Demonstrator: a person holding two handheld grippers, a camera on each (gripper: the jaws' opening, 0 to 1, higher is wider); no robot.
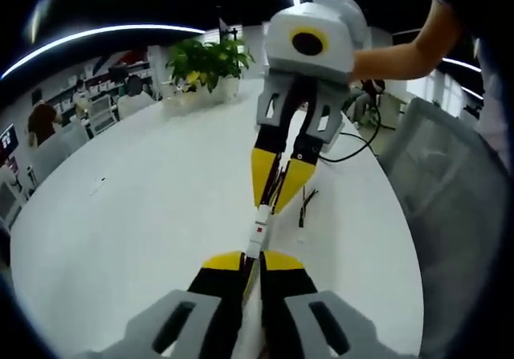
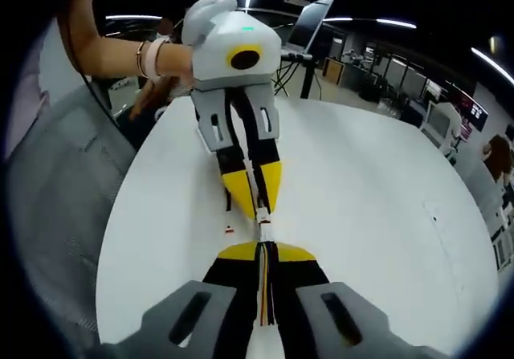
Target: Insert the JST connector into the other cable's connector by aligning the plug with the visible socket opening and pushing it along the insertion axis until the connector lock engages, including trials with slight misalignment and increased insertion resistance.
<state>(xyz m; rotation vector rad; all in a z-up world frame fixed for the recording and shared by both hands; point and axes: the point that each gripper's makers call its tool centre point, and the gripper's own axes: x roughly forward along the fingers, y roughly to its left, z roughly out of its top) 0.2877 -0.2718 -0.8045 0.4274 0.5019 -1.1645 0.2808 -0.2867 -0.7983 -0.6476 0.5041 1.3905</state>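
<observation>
Spanning gap between claws, JST connector (image 1: 257,232) hung over table (image 1: 144,206); left claw (image 1: 252,261) and right claw (image 2: 267,250) each clamped narrow on own cable end.

Both views face each other closely, sharing the white table (image 1: 144,206).

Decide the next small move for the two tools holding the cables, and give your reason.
Probably ease the right tool straight toward the left tool, because each is shut on a cable and the white connectors meet nose to nose between the tips, roughly in line. Whether the lock has engaged cannot be seen.
</observation>
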